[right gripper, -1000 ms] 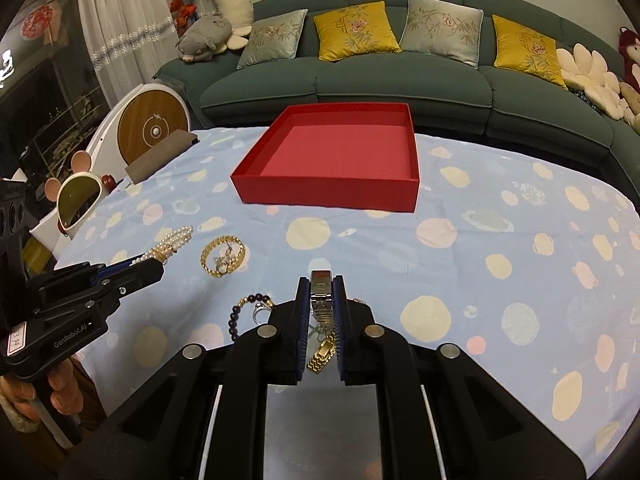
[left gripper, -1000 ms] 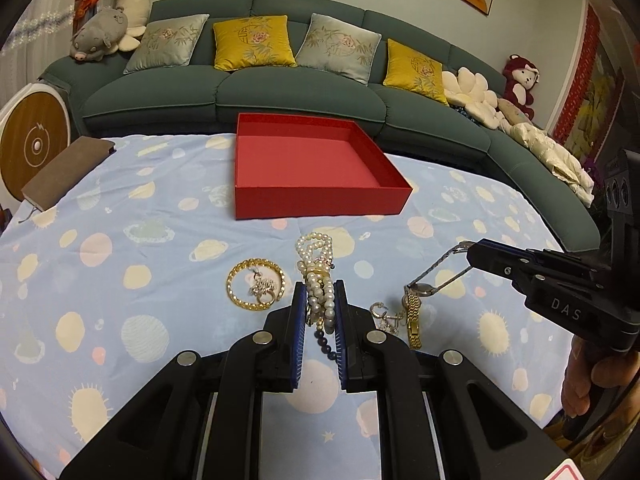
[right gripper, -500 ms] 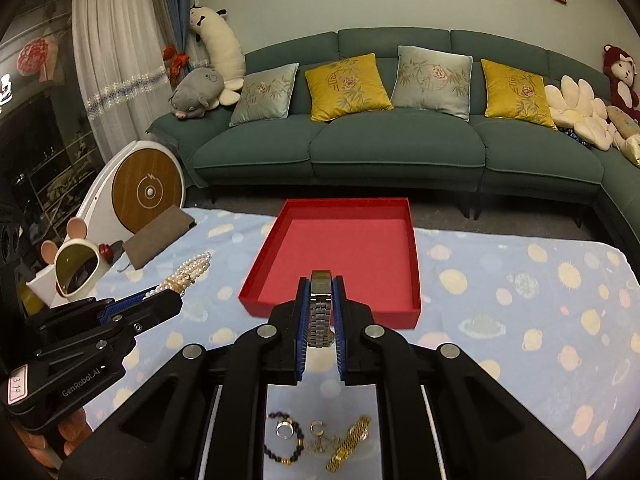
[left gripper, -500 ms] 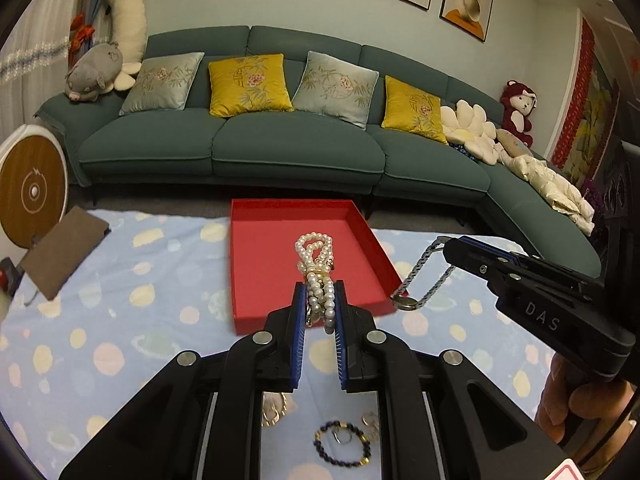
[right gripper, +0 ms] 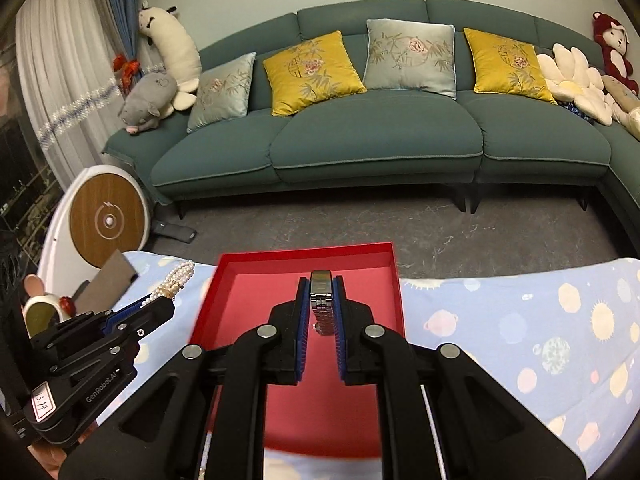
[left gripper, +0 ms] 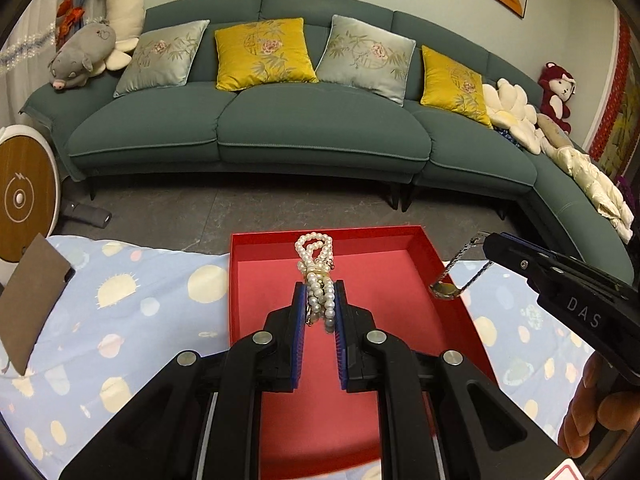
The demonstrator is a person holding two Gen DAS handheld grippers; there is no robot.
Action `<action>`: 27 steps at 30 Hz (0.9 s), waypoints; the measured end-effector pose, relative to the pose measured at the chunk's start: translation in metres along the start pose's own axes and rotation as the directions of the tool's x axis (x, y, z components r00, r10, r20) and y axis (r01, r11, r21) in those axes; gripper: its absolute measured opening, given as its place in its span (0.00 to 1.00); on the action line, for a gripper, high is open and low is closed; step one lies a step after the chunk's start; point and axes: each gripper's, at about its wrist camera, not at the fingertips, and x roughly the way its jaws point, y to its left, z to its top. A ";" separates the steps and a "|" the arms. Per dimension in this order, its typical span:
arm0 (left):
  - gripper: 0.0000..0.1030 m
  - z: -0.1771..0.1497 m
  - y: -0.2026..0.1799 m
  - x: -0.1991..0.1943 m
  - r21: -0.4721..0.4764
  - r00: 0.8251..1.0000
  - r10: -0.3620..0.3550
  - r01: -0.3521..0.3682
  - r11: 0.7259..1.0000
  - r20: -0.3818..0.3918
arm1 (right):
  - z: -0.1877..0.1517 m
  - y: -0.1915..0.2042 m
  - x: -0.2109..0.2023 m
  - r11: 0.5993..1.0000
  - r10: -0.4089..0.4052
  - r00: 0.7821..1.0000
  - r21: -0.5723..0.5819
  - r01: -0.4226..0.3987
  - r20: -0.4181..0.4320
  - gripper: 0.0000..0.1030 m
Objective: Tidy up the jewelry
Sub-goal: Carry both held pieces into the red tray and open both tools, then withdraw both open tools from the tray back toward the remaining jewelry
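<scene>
left wrist view: the left gripper point(left gripper: 320, 304) is clenched on a bundled pearl necklace point(left gripper: 316, 268), white beads in several strands with a small gold clasp, looping out beyond the blue-padded fingertips. it hangs over the shallow red tray point(left gripper: 456, 300), which sits on a pale blue tablecloth point(left gripper: 120, 312) printed with planets and suns. at the right, the right gripper point(left gripper: 486, 242) reaches in from the side with a silver watch point(left gripper: 444, 289) dangling from it, its round face low over the tray's right wall. a brown pouch point(left gripper: 28, 296) lies at the table's left edge. behind stands a teal sofa point(left gripper: 280, 132) with yellow and grey cushions and plush toys. right wrist view: the right gripper point(right gripper: 321, 300) is closed on the silver watch point(right gripper: 322, 304), its linked metal band upright between the fingers, above the red tray point(right gripper: 396, 280). at the left the left gripper point(right gripper: 168, 304) holds the pearl necklace point(right gripper: 176, 280) beside the tray's left wall. a white wheel with a wooden disc point(right gripper: 108, 216) stands on the floor at the left, before the teal sofa point(right gripper: 380, 140).
</scene>
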 end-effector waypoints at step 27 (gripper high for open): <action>0.56 -0.009 0.024 0.017 -0.122 1.000 0.022 -0.021 0.992 0.003 | -0.013 -0.035 0.004 0.997 -0.037 0.999 0.066 0.034 0.039 0.35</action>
